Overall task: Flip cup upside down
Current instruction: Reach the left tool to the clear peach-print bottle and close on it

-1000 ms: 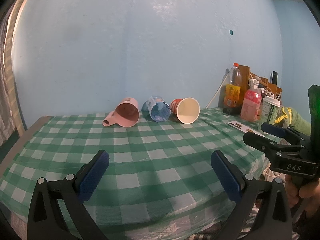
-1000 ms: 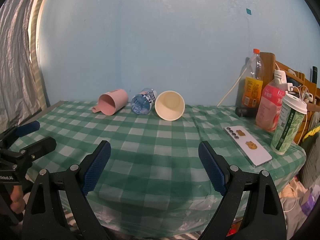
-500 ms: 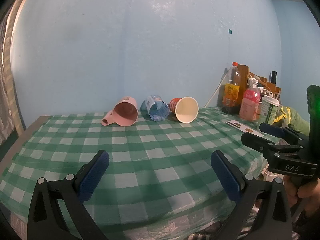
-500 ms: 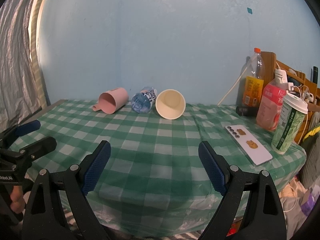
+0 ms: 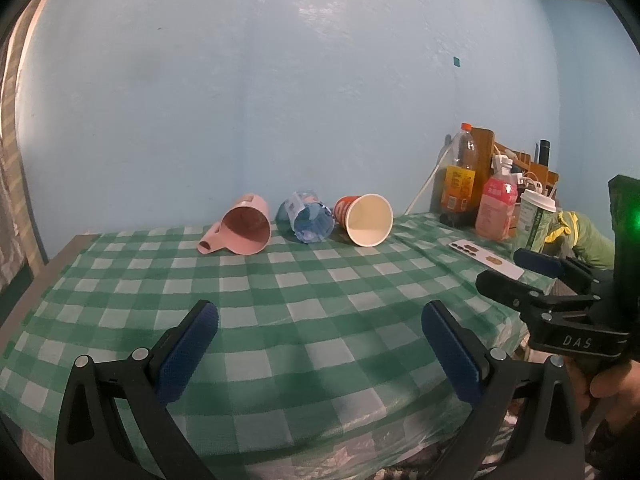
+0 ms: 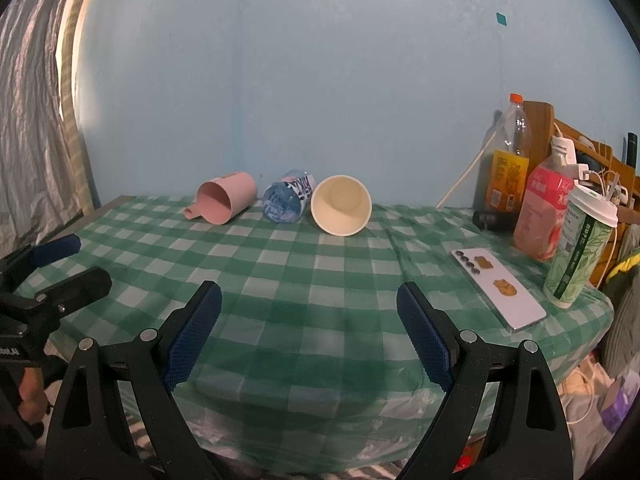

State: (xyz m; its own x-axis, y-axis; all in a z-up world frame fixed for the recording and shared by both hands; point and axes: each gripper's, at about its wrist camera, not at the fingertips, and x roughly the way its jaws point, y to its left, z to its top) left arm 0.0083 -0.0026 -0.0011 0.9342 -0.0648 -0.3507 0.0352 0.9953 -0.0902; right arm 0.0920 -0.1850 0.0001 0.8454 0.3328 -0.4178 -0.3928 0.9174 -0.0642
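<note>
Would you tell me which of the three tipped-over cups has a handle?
The pink cup, leftmost in the row; the blue plastic cup and paper cup have none.

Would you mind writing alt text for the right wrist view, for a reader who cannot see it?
Three cups lie on their sides at the far edge of a green checked table: a pink mug, a clear blue cup and a paper cup, mouths toward the camera. The right gripper is open and empty in the foreground; bottles and a phone sit on the right.

Dim, bluish fisheye views with dark, curved corners.
Daylight glowed at the left edge; the wall (image 6: 320, 80) showed soft glare.
</note>
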